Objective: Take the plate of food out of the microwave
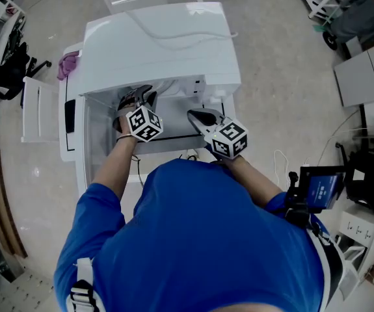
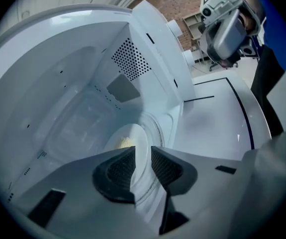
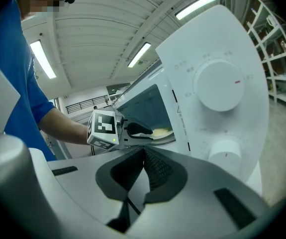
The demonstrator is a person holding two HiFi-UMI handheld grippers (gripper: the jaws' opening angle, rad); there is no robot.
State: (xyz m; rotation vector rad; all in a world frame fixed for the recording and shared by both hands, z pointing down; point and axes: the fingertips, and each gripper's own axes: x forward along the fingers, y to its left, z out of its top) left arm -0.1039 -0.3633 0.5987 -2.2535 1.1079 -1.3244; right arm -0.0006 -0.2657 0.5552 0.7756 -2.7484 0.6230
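So, grab step: left gripper (image 2: 143, 157), lower centre, has its jaws parted astride the plate (image 2: 141, 132) rim inside the microwave (image 2: 78, 78). Next: pinch, pull out level. Right gripper (image 3: 143, 164) is closed, empty.

We find the head view bright and evenly lit from above; the top of the microwave (image 1: 160, 44) glares almost to plain white, the glossy floor (image 1: 284, 70) carries soft reflections, and straight lines bow towards the edges. In the left gripper view the cavity is dimmer and bluish, with the plate (image 2: 133, 141) a pale patch inside it; the body of the left gripper (image 2: 142, 166), nearest the lens, lies in grey shade and looks slightly soft; the brick wall (image 2: 167, 4) far off is brighter. In the right gripper view the ceiling tube lights (image 3: 42, 59) burn out to white; both gripper views curve strongly and fall to black at the corners.
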